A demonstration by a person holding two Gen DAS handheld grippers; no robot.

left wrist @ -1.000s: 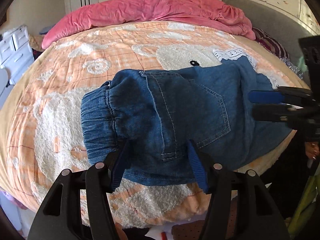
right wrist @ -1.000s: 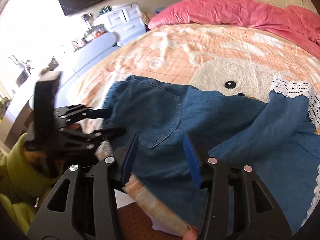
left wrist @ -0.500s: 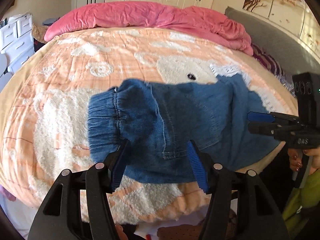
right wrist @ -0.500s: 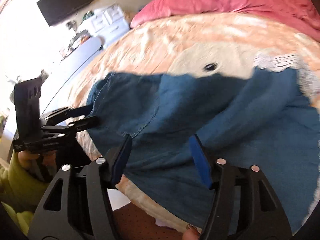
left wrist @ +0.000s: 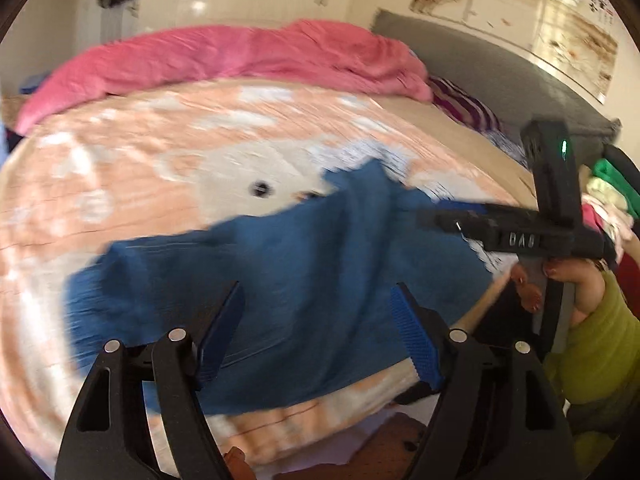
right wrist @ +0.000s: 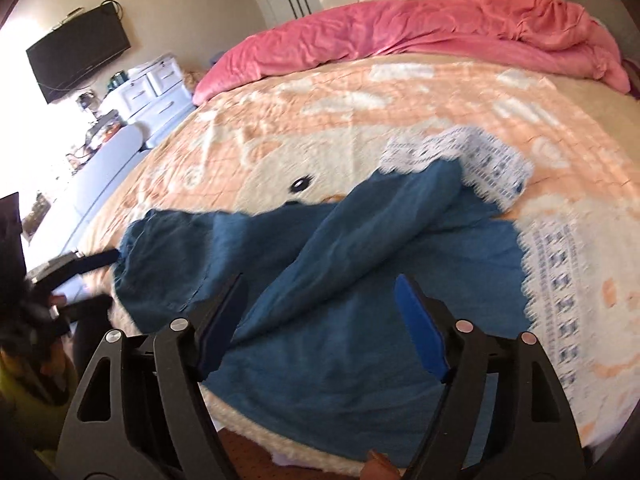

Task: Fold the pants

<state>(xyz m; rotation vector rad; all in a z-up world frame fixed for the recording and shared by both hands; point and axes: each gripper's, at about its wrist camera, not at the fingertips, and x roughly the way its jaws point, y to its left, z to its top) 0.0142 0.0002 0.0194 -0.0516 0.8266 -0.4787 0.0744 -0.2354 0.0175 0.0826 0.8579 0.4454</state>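
Observation:
Blue denim pants (right wrist: 352,264) with white lace hems (right wrist: 480,160) lie on the peach bear blanket (right wrist: 360,100) near the bed's front edge. One leg is folded across the other. In the blurred left wrist view the pants (left wrist: 280,272) fill the middle. My left gripper (left wrist: 316,332) is open and empty above the waist end. My right gripper (right wrist: 320,320) is open and empty above the legs. My right gripper also shows from the side in the left wrist view (left wrist: 444,216). My left gripper shows at the left edge of the right wrist view (right wrist: 96,280).
A rumpled pink duvet (right wrist: 440,32) lies along the far side of the bed. A grey headboard (left wrist: 500,80) and a striped pillow (left wrist: 464,108) are at the right. White drawers (right wrist: 156,88) and a wall TV (right wrist: 76,64) stand at the left.
Both grippers have pulled back and risen from the pants, and both views have swung. The right gripper's jaws have spread wider. The pants lie where they were.

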